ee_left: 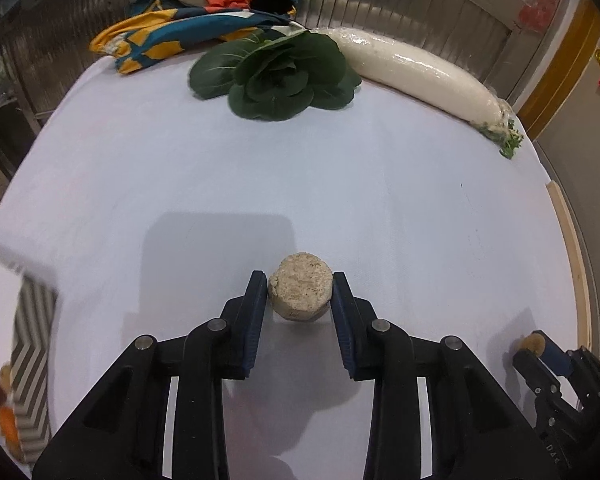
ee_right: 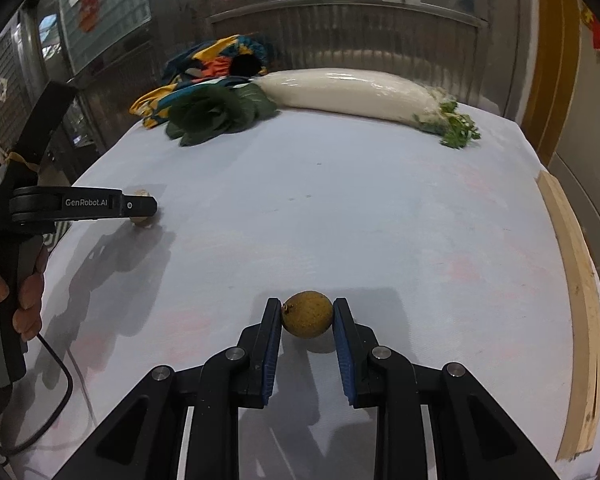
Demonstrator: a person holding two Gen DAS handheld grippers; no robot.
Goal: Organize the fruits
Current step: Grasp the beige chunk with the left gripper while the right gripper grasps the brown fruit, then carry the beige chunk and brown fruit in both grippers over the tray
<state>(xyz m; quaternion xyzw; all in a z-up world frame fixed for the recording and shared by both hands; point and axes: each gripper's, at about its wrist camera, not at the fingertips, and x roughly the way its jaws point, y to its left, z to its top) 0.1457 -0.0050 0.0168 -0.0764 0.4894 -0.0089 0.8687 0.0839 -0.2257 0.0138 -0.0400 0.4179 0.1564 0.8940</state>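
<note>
White cloth (ee_right: 340, 208) underlies each tool: left (ee_left: 300, 292) clamping a beige rough-topped chunk (ee_left: 300, 292), right (ee_right: 307, 314) clamping a round speckled brownish-yellow fruit (ee_right: 307, 314).

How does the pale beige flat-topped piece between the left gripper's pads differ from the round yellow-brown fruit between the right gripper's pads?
The pale beige flat-topped piece is squat, with a rough, crumbly-looking top; the round yellow-brown fruit is a smooth speckled ball with a small stem nub. The piece is whitish-beige, the fruit golden brown. Both sit pinched between blue pads, left gripper and right gripper, just above the white cloth.

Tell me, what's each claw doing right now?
Left gripper shut on pale crumbly puck. Right gripper shut on small brown fruit. Leafy greens, white radish far back, not in the way.
</note>
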